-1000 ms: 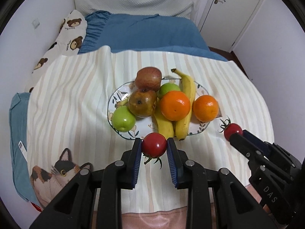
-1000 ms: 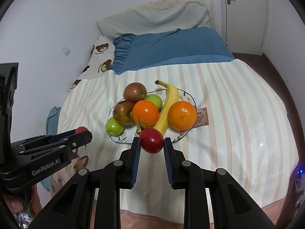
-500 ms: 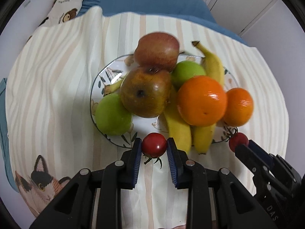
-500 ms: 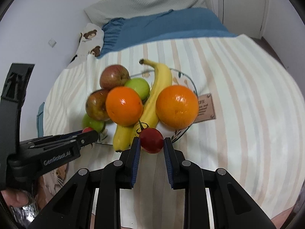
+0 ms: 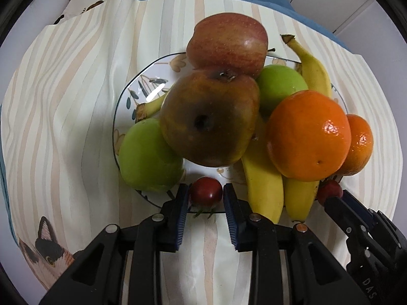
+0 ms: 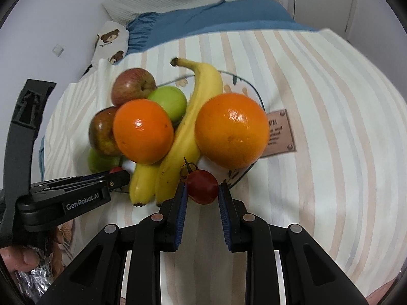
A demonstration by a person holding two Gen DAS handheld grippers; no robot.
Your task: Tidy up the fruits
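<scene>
While we are lowering 2 soft, thin-skinned tomatoes to the plate (image 5: 142, 81), the left gripper (image 5: 206, 193) is opening around its tomato (image 5: 206, 192) and the right gripper (image 6: 202, 188) is pinching its tomato (image 6: 202, 186) across the middle.

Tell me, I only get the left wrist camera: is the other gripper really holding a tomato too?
Observer: Yes. The right gripper is shut on a red tomato, stem up, at the near edge of the plate.
Operator: Is anything hiding behind the big oranges?
Observer: A brown label patch with writing lies on the striped cloth, right beside the plate.
Operator: Can you see the person?
Observer: Only a thumb, at the bottom left edge of the right wrist view.
</scene>
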